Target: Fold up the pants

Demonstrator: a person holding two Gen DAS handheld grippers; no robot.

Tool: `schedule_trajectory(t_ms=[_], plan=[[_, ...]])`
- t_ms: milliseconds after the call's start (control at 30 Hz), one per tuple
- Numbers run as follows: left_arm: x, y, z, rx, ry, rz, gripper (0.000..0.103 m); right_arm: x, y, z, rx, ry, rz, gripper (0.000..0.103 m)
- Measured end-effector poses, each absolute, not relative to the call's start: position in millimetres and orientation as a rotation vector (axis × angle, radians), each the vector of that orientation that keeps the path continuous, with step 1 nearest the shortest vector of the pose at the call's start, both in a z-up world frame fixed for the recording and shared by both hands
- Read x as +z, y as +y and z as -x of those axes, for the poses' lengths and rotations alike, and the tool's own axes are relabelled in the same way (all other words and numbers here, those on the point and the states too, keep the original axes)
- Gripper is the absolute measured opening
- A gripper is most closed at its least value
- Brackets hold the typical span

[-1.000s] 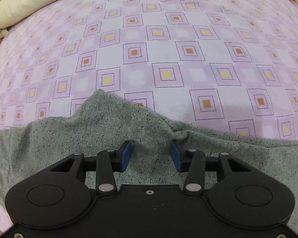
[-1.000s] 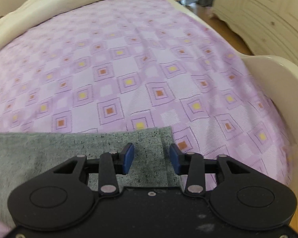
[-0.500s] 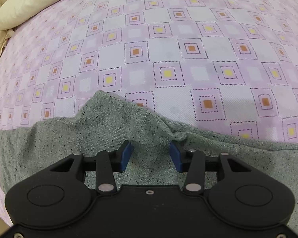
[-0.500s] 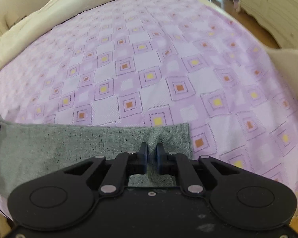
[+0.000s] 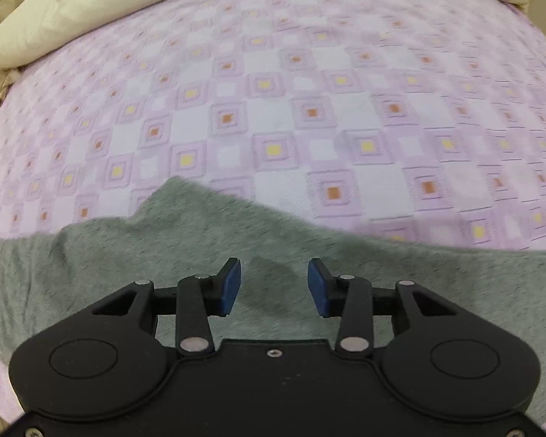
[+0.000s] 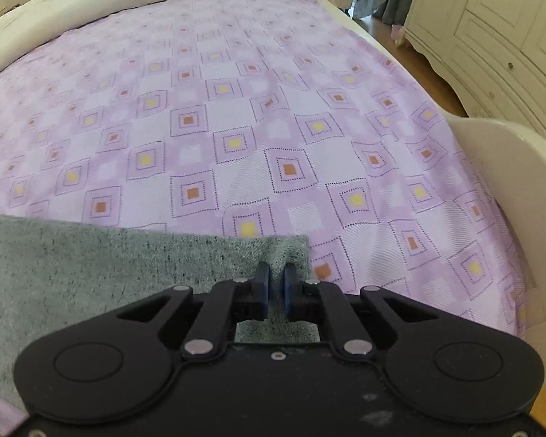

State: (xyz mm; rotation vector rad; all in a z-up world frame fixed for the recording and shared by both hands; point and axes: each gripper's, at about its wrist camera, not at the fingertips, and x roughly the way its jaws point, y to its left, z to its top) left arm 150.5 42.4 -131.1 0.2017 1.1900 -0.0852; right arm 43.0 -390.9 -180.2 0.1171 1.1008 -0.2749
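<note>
The grey pants [image 5: 134,266] lie along the near edge of the purple patterned bedspread [image 5: 309,109]. The left gripper [image 5: 275,286] hangs above the fabric with its blue pads apart and closing, a raised fold at its 12 o'clock, nothing pinched. The right gripper [image 6: 276,287] is clenched on the pants [image 6: 91,255] near their corner, which sits at its 1 o'clock; cloth bunches between the pads. A cream wardrobe [image 6: 491,36] stands at 2 o'clock.
</note>
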Motion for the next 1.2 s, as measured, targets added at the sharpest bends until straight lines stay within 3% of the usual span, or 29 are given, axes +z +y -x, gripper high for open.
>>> schedule_trajectory(t_ms=[67, 133, 267, 400, 567, 733, 967, 1033, 1067, 1200], plan=[[-141, 30, -160, -0.095, 1.212, -0.257, 0.050, -179, -391, -46, -0.274, 1.113, -0.110, 0.011], [-161, 20, -170, -0.066, 1.283, -0.331, 0.051, -175, -395, -44, -0.292, 1.121, -0.088, 0.020], [-152, 15, -169, -0.016, 1.261, -0.289, 0.046, -136, -400, -12, -0.325, 0.978, -0.161, 0.027], [-132, 8, -137, -0.044, 1.232, -0.175, 0.046, -133, -370, 14, -0.164, 1.003, -0.147, 0.025], [-121, -40, -83, -0.189, 1.202, -0.247, 0.046, -168, -354, 55, -0.196, 1.139, -0.078, 0.019], [-119, -101, -47, -0.382, 1.182, -0.348, 0.047, -142, -367, 84, -0.292, 1.066, -0.263, 0.028], [-138, -164, -28, -0.534, 1.202, -0.413, 0.048, -159, -388, 82, -0.324, 1.059, -0.439, 0.028], [-151, -177, -25, -0.516, 1.225, -0.485, 0.049, -158, -390, 79, -0.343, 1.031, -0.412, 0.022], [-155, -180, -24, -0.505, 1.227, -0.506, 0.049, -158, -392, 78, -0.365, 1.028, -0.406, 0.011], [-150, -183, -30, -0.489, 1.252, -0.498, 0.049, -150, -395, 81, -0.365, 1.039, -0.383, 0.011]])
